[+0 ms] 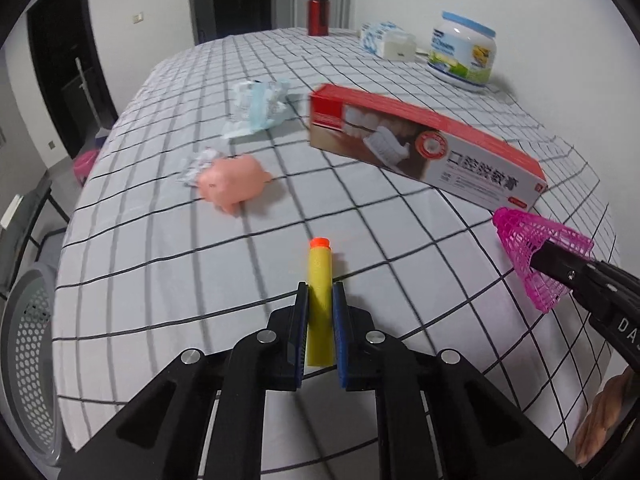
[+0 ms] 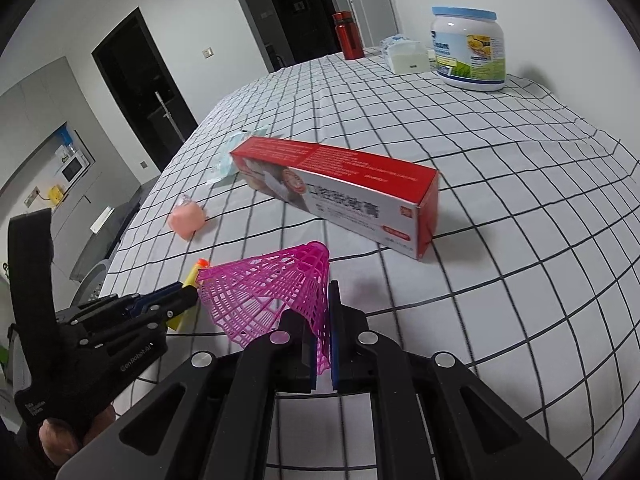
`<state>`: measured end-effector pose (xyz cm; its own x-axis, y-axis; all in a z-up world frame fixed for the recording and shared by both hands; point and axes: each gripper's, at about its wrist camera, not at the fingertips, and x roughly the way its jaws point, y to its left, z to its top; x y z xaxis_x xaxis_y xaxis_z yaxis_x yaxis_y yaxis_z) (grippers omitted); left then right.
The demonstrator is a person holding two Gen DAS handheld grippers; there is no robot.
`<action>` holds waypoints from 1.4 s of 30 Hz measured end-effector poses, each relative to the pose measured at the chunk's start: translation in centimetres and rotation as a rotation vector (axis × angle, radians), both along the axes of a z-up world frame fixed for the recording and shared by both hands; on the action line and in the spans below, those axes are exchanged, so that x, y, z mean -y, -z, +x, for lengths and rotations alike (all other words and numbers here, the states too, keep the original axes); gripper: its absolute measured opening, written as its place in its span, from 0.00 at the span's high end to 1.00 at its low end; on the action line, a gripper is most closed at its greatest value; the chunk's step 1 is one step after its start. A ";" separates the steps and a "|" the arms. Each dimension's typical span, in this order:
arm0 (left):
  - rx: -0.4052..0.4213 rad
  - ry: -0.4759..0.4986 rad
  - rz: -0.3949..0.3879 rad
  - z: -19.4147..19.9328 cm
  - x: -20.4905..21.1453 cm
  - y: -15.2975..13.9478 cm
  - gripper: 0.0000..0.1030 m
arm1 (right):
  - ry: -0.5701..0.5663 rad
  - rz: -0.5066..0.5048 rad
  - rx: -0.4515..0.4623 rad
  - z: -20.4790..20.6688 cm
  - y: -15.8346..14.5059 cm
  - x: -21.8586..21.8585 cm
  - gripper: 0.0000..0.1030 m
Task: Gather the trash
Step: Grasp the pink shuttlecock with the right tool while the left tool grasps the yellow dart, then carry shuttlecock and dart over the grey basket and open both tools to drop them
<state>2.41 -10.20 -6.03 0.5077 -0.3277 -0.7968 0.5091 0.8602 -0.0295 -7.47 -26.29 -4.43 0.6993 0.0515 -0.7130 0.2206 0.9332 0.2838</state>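
Above the near edge of the checked tablecloth (image 1: 160, 240), the left gripper (image 1: 320, 300) points level across the table, its blue pads clamped on a yellow foam dart (image 1: 319, 280) whose orange tip juts forward. Just to its right, the right gripper (image 2: 322, 308) angles in low, pinching the skirt wall of a pink plastic shuttlecock (image 2: 276, 288). Beyond them lie a red toothpaste box (image 1: 420, 140), a pink pig toy (image 1: 232, 180), crumpled paper (image 1: 198, 164) and a crumpled wrapper (image 1: 260, 108); a grey perforated basket (image 1: 28, 360) sits below the table's left edge
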 end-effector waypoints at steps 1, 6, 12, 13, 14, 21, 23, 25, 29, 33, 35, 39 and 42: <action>0.011 -0.015 -0.005 -0.1 -0.7 -0.4 0.88 | -0.007 -0.001 0.001 0.1 -0.1 -0.3 0.95; 0.058 -0.090 -0.020 -0.1 -4.2 -1.7 0.88 | -0.069 -0.009 0.015 1.0 -0.9 -3.2 0.95; 0.091 -0.205 0.005 0.6 -10.0 -2.7 0.88 | -0.194 0.012 0.029 3.5 -1.3 -8.3 0.95; 0.098 -0.226 0.014 0.7 -11.3 -2.9 0.88 | -0.219 0.016 0.034 4.1 -1.5 -9.4 0.95; 0.104 -0.243 0.020 0.8 -12.3 -3.1 0.88 | -0.238 0.018 0.037 4.6 -1.6 -10.3 0.95; 0.132 -0.407 0.021 2.1 -20.9 -4.1 0.88 | -0.427 0.013 0.049 8.6 -2.8 -18.7 0.95; 0.134 -0.446 0.021 2.4 -22.8 -4.0 0.88 | -0.473 0.010 0.049 9.6 -3.1 -20.9 0.95; 0.128 -0.491 0.018 2.9 -25.0 -3.8 0.88 | -0.525 0.006 0.047 10.7 -3.3 -23.4 0.96; 0.109 -0.565 0.022 3.3 -28.8 -3.0 0.88 | -0.615 0.005 0.036 12.3 -3.2 -27.8 0.95; 0.079 -0.624 0.026 3.7 -31.8 -1.8 0.88 | -0.691 0.013 -0.002 13.9 -2.0 -31.9 0.96; 0.062 -0.652 0.023 3.8 -33.3 -1.1 0.88 | -0.719 0.010 -0.024 14.6 -1.4 -33.6 0.96; 0.027 -0.692 0.014 4.1 -35.3 0.1 0.88 | -0.760 -0.002 -0.058 15.3 -0.5 -35.7 0.95; -0.002 -0.708 0.001 4.5 -36.4 1.1 0.88 | -0.773 -0.010 -0.083 15.7 0.0 -36.8 0.95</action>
<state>6.88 26.22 -7.10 0.5974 0.0814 -0.7978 -0.1730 0.9845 -0.0291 8.22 10.52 -4.46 0.4119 0.4961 -0.7643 -0.4742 0.8330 0.2852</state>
